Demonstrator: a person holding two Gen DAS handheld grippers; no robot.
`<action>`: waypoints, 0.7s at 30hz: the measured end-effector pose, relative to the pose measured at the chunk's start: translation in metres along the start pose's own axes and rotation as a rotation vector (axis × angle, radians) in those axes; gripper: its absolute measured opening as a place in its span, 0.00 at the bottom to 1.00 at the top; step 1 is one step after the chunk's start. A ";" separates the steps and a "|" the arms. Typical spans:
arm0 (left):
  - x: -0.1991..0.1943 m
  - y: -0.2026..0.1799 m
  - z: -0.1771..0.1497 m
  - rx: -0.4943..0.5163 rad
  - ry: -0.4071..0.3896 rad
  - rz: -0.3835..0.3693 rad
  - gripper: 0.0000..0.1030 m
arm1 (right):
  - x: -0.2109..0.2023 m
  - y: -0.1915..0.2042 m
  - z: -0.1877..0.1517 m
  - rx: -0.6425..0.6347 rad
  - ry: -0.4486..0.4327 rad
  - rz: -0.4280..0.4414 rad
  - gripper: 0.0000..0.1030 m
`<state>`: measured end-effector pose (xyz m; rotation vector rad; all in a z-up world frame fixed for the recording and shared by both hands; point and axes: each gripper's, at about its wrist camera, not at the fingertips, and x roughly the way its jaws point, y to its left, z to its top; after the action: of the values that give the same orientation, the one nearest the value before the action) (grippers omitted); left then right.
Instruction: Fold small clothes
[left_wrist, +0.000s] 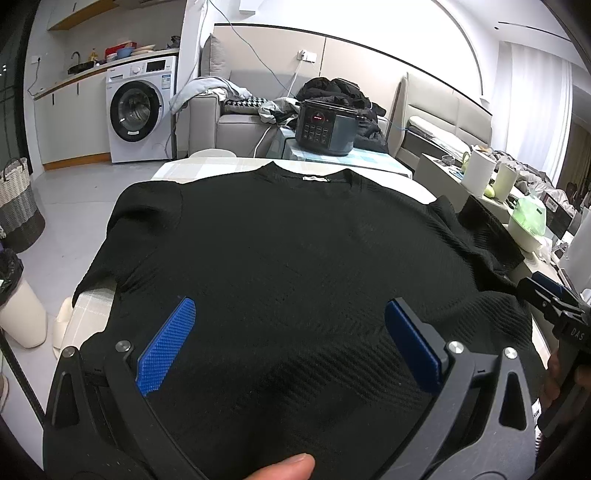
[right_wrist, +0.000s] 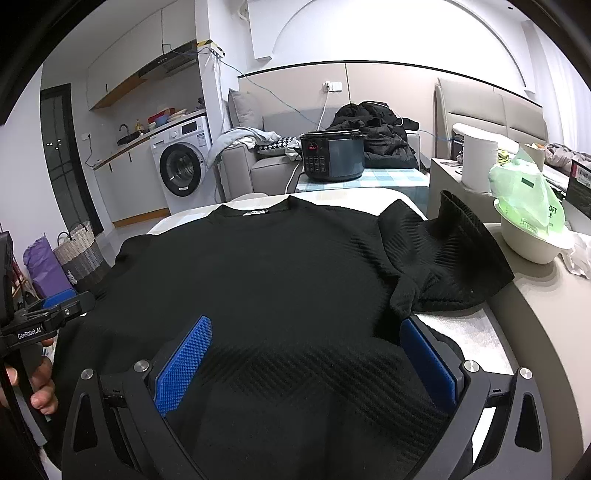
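A black textured short-sleeved shirt (left_wrist: 295, 258) (right_wrist: 258, 280) lies flat on a pale table (left_wrist: 207, 168), its collar and white label (left_wrist: 316, 179) at the far side. Its left sleeve (left_wrist: 147, 210) droops over the table's left edge. The right sleeve (right_wrist: 443, 258) is bunched up against the side counter. My left gripper (left_wrist: 290, 310) hovers open over the near left part of the shirt, blue pads (left_wrist: 170, 343) spread wide. My right gripper (right_wrist: 306, 325) is open over the near right part. Each gripper shows at the edge of the other's view.
A dark pressure cooker (right_wrist: 330, 157) stands on a checked cloth beyond the table. On the counter at the right are a white bowl with a green bag (right_wrist: 528, 221) and a paper roll (right_wrist: 478, 162). A washing machine (left_wrist: 138, 110), woven basket (left_wrist: 18, 206) and bin (left_wrist: 20, 302) stand left.
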<state>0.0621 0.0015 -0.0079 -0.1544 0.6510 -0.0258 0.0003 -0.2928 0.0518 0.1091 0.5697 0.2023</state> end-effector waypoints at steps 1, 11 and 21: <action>0.002 0.000 0.001 0.002 0.001 0.001 0.99 | 0.000 -0.001 0.001 0.002 0.001 -0.005 1.00; 0.019 -0.004 0.017 0.024 0.013 0.062 0.99 | 0.002 -0.019 0.016 0.016 -0.020 -0.058 1.00; 0.052 -0.021 0.035 0.045 0.047 0.042 0.99 | 0.017 -0.039 0.040 0.059 0.018 -0.126 1.00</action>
<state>0.1252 -0.0180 -0.0084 -0.0968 0.6998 -0.0035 0.0424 -0.3291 0.0697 0.1280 0.5983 0.0642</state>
